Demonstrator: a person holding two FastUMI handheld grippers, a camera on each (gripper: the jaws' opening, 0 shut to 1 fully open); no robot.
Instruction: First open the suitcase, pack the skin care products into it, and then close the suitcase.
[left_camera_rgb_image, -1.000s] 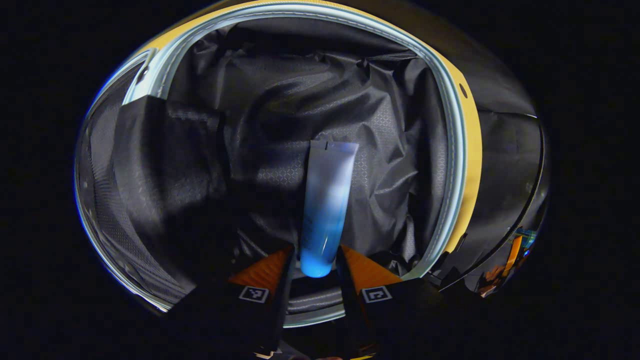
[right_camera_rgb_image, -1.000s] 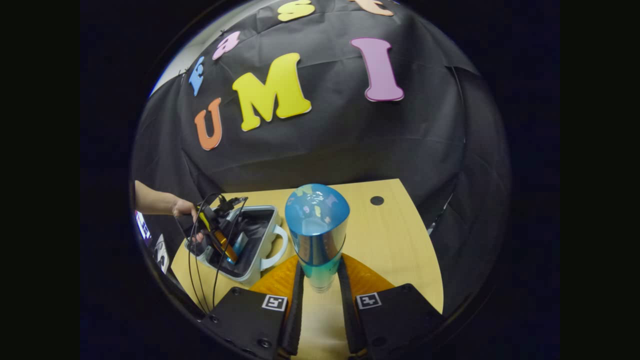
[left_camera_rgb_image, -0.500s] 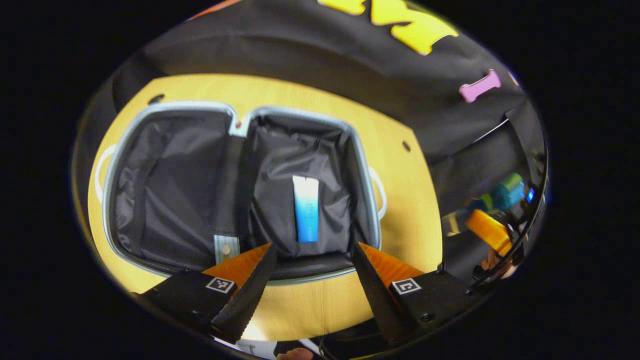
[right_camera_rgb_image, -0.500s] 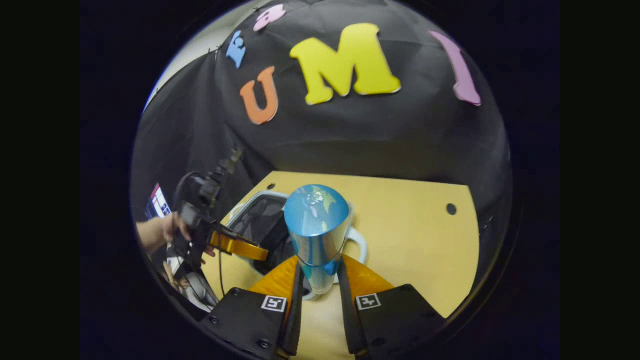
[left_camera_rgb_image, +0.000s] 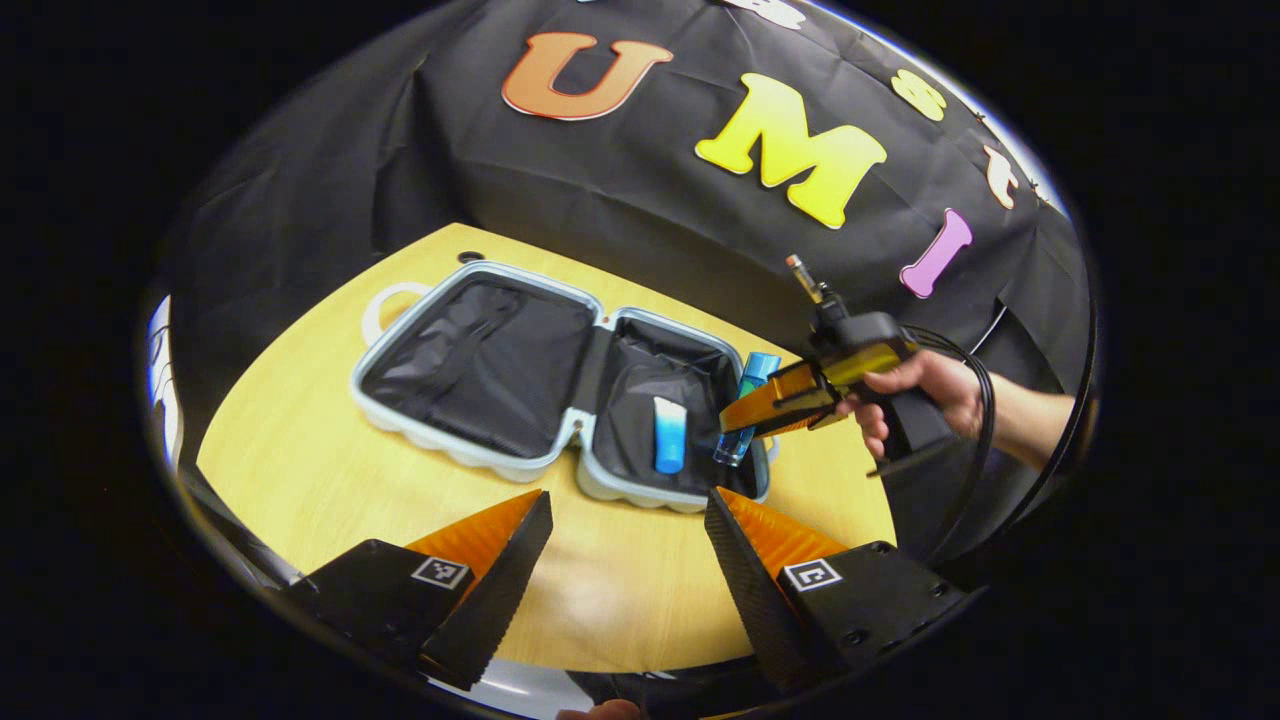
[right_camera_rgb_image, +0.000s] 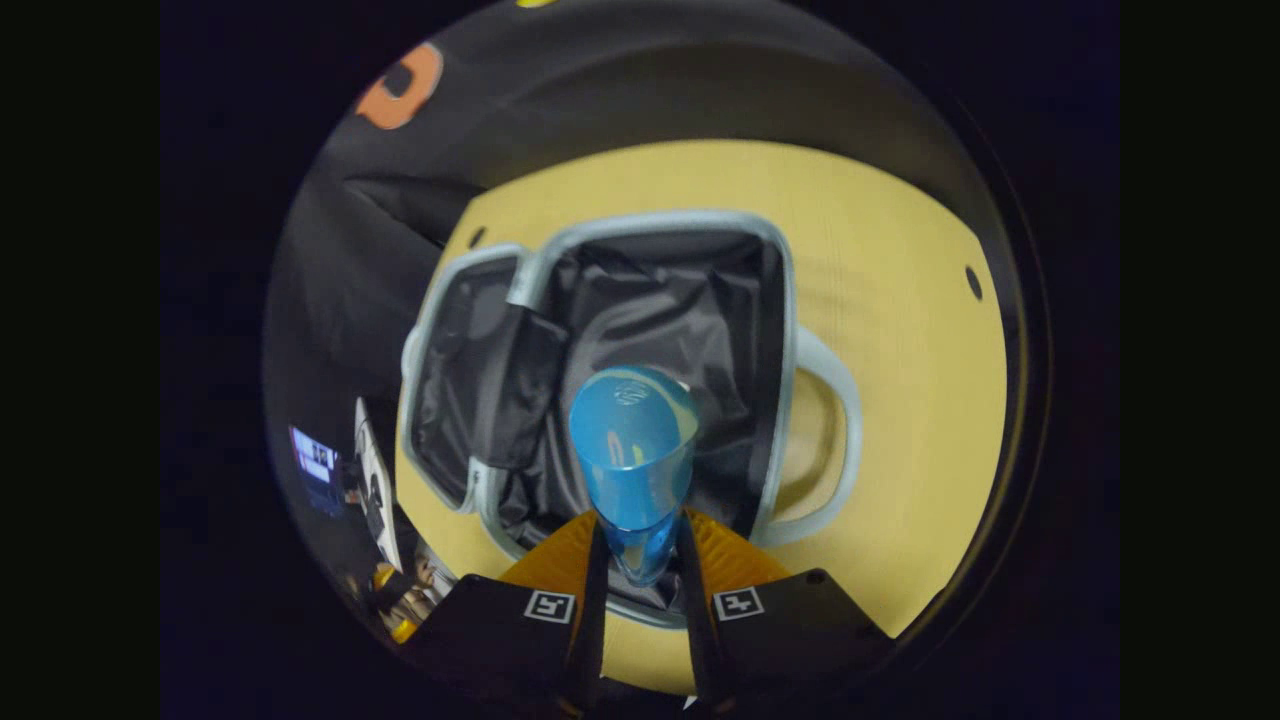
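One suitcase (left_camera_rgb_image: 520, 385), pale-rimmed and black-lined, lying open flat on the wooden table (left_camera_rgb_image: 300, 470), two white handles (left_camera_rgb_image: 385, 300) at its outer edges; one blue-and-white tube (left_camera_rgb_image: 669, 435) resting in the right half. One blue bottle (right_camera_rgb_image: 633, 450), cap toward the camera, clamped between the fingers of the right gripper (right_camera_rgb_image: 640, 560) and hanging over that same half, seen from the left gripper view (left_camera_rgb_image: 745, 405) held by a hand (left_camera_rgb_image: 915, 390) with a black cable looping behind. Left gripper (left_camera_rgb_image: 625, 545) spread wide, holding nothing, above the table edge near the suitcase.
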